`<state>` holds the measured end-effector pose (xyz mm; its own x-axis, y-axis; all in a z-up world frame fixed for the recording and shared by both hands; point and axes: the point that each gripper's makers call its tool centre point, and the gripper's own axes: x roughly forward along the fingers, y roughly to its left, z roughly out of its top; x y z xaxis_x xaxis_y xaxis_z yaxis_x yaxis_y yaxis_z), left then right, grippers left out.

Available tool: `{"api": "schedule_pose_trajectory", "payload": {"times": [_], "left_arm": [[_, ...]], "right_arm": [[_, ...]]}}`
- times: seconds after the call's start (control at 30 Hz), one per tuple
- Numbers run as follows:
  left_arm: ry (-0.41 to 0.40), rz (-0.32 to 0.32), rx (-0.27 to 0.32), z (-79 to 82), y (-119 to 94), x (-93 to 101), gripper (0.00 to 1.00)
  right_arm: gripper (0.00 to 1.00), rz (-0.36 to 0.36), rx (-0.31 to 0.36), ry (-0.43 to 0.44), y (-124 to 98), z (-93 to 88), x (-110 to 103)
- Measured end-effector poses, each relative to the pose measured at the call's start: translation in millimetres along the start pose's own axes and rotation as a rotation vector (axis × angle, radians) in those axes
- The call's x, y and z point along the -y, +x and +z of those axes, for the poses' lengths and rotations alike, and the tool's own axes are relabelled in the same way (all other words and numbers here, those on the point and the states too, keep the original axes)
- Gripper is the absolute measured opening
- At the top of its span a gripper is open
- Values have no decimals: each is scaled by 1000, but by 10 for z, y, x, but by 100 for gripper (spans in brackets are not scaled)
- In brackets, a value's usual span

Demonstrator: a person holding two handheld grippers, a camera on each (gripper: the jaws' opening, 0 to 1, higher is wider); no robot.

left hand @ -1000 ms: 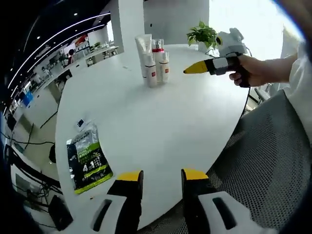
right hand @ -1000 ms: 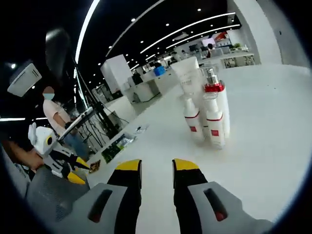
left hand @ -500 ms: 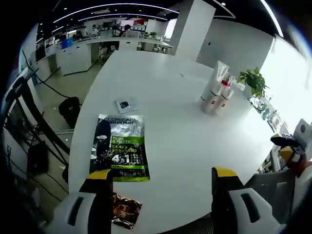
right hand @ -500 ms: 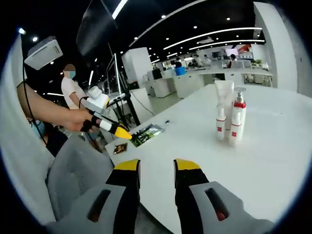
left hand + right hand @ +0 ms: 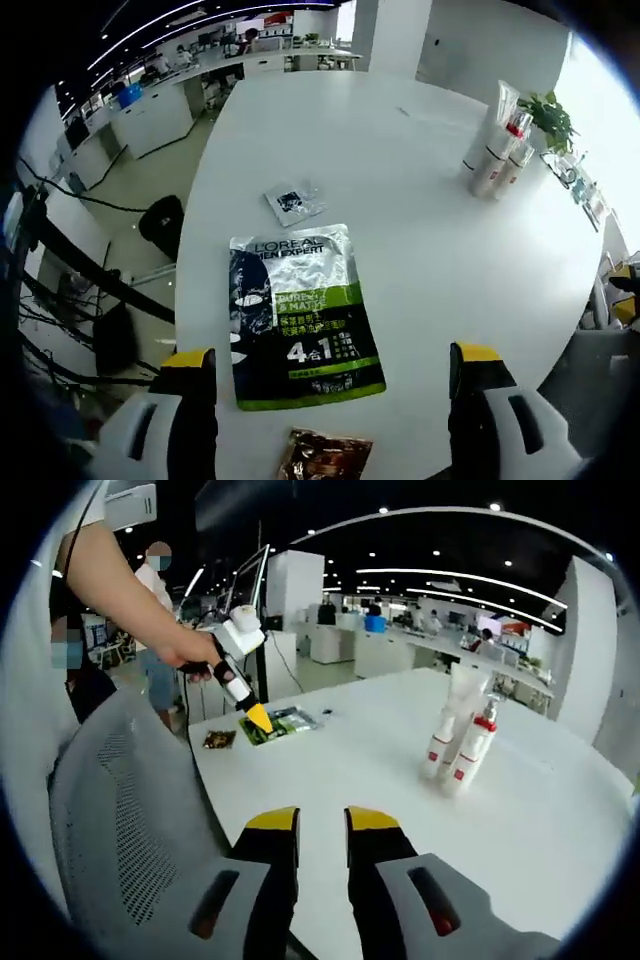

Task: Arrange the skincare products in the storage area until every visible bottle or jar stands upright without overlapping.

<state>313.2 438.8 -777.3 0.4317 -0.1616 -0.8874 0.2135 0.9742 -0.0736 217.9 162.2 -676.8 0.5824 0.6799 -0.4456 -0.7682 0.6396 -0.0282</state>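
Several white skincare bottles with red bands [image 5: 497, 152] stand upright in a tight cluster at the far right of the white round table [image 5: 420, 260]; a white tube rises behind them. My left gripper [image 5: 331, 358] is wide open, low over a black-and-green L'Oreal sachet [image 5: 300, 315] lying flat near the table edge. In the right gripper view the same bottles [image 5: 460, 748] stand well ahead. My right gripper [image 5: 321, 820] hangs over the near table edge, jaws close together with nothing between them. The left gripper [image 5: 258, 718] appears there in a hand, tip down over the sachet [image 5: 288, 721].
A small clear sachet [image 5: 295, 202] lies beyond the big one, and a brown packet [image 5: 325, 455] lies by the table rim. A potted plant [image 5: 550, 115] stands behind the bottles. A grey mesh chair [image 5: 130, 810] is at the left. A person stands in the background.
The left gripper's jaws have spread from a narrow gap to wide open and it has moved over the L'Oreal sachet. The right gripper has drawn back from the bottles.
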Motion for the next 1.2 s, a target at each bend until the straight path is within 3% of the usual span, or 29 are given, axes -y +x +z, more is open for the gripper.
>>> {"api": "schedule_pose_trajectory", "payload": {"times": [0.27,0.53,0.7,0.73,0.87,0.97,1.13,1.2], "left_arm": [[65,17,-86,41,246,-103,100],[103,52,-107,105,368,-181,96],[41,28,-150,-10,432,-175,95],[32,36,-110,44,440,-187,95],[38,34,-120,15,426,-185,94],[58,24,-87,35,388,-182,79],[60,25,-75,21,388,-179,75],[84,20,-67,43,359,-169,64]], "right_arm": [[17,13,-25,-12,21,-44,-23],[16,7,-41,-24,23,-86,-7],[14,8,-36,-56,28,-74,-15],[14,10,-39,-53,30,-80,-18],[14,12,-49,-56,33,-97,-20],[14,17,-51,-59,33,-103,-30],[12,22,-44,-92,33,-88,-50],[12,22,-48,-93,37,-98,-47]]}}
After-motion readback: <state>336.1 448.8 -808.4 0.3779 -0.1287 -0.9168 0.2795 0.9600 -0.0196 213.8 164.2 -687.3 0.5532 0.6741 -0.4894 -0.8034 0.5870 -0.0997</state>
